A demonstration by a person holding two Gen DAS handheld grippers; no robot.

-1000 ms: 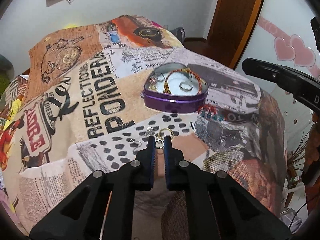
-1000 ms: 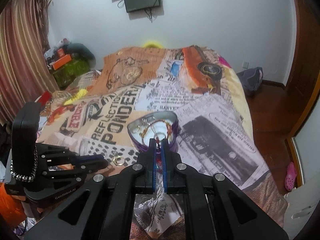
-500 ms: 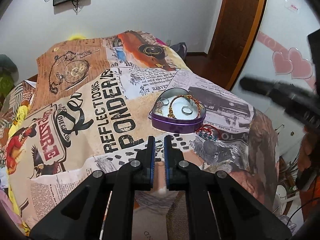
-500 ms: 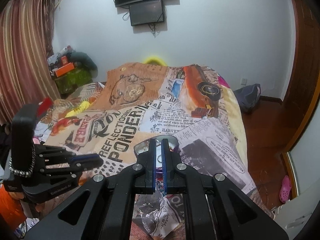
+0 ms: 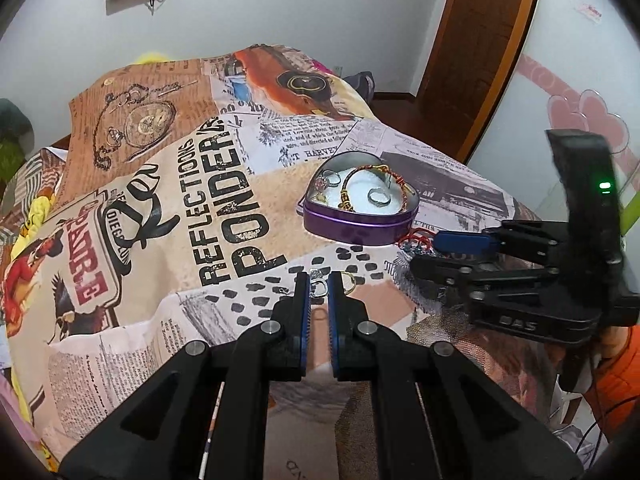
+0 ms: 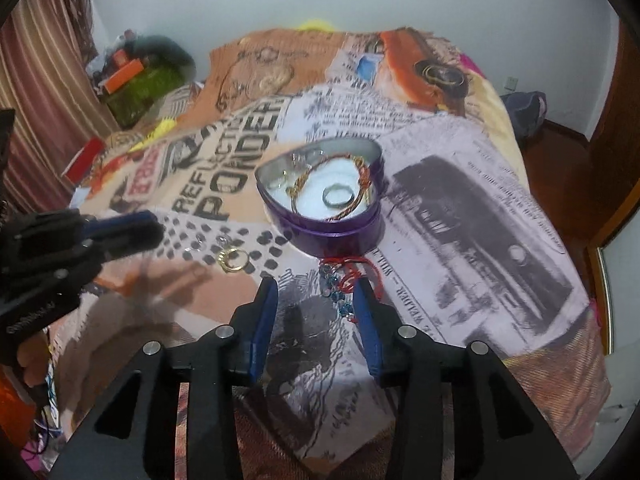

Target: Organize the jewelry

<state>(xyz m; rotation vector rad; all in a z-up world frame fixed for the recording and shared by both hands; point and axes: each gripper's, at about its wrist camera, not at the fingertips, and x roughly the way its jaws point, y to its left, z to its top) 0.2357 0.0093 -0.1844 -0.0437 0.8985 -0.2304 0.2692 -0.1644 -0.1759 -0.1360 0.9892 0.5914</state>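
Observation:
A purple heart-shaped tin (image 5: 352,228) (image 6: 332,236) sits on the bed, holding a gold-and-red bracelet and a silver ring (image 6: 338,196). Just in front of it lies a red-cord bracelet with blue beads (image 6: 338,286) (image 5: 416,240). My right gripper (image 6: 316,286) (image 5: 424,254) is low over it; its jaws are opening, the bracelet lies between the tips and the pads do not press on it. My left gripper (image 5: 319,280) (image 6: 154,228) is shut, hovering over a gold ring (image 6: 232,260) (image 5: 349,280) and small silver pieces. A silver bit shows in its slit; whether it is pinched is unclear.
The bed's newspaper-print cover (image 5: 200,200) drops off at the right toward a wooden floor and a brown door (image 5: 480,40). A bag (image 6: 524,108) lies on the floor beyond the bed. Clutter and a curtain (image 6: 36,100) stand at the left. An orange sleeve (image 5: 616,360) is behind the right gripper.
The right gripper has dropped from high above down to the bed beside the tin, and its jaws have parted around the beaded bracelet. The left gripper stays shut over the rings.

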